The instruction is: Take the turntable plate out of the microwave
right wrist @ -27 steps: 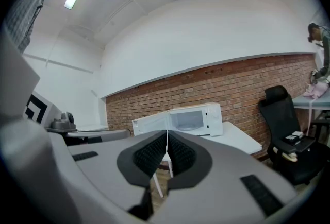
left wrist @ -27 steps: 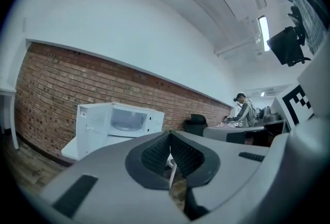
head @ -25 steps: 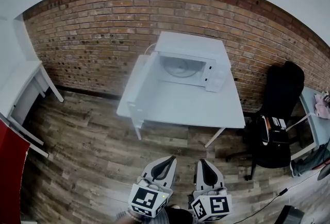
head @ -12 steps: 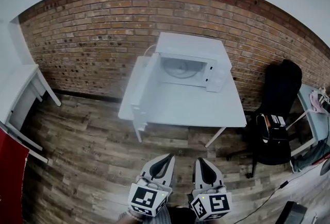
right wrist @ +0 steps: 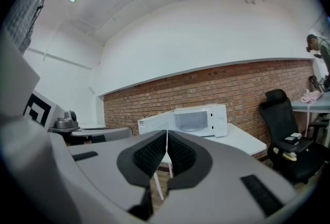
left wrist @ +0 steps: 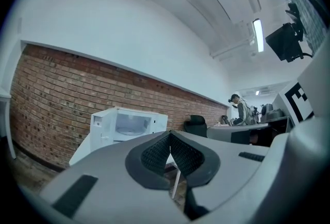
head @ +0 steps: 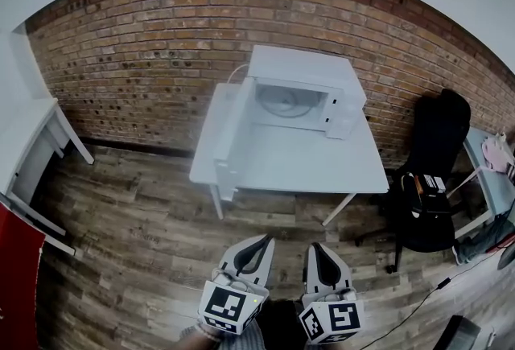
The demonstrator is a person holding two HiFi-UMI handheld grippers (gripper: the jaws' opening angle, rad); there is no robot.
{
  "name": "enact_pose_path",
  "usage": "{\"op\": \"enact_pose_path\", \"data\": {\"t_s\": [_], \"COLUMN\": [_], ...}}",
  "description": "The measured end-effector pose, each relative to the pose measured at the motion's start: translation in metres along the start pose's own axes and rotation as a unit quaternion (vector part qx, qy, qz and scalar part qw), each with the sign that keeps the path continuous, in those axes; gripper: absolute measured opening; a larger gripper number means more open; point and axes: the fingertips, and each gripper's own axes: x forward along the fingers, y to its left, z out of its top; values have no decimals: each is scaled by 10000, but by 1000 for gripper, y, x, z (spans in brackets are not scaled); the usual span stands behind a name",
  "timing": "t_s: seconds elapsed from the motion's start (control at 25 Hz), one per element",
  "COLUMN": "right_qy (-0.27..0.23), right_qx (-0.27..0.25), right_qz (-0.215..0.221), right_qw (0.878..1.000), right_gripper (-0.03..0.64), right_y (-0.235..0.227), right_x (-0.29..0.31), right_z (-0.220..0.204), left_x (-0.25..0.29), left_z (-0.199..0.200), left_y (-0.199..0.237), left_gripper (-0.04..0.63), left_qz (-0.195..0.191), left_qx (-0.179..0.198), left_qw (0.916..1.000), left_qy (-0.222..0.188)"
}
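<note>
Well apart from the worktop [head: 298,167], left gripper [head: 264,241] and right gripper [head: 315,247] hold their jaws together, empty; the turntable plate [head: 283,105] seemingly lies inside the open microwave [head: 302,67].

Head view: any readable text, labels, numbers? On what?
None readable in any view.
Panel of microwave: any print too small to read.
Label on item on chair: too small and blurred.
On left gripper and right gripper: square markers only, no words.
</note>
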Motion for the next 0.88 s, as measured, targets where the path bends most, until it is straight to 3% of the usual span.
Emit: {"op": "enact_pose_path", "data": {"t_s": [0.48, 0.72, 0.88], "right_qy": [225, 254, 356], "right_qx": [8, -179, -198], "right_qz": [297, 264, 362], "right_qw": [9993, 9992, 9985], "right_gripper": [20, 20, 20], "right_y": [-19, -87, -139], "right_x": [58, 116, 166], "right_z": [-13, -5, 8], "left_x": [53, 135, 197], "left_z": [-1, -13, 5], "left_y": [14, 33, 43], "left_gripper": [5, 5, 5], "left_qz": [38, 221, 355], "left_qx": [57, -105, -68], "left_qw": [9999, 9996, 9993], "left_qy": [-95, 124, -43]}}
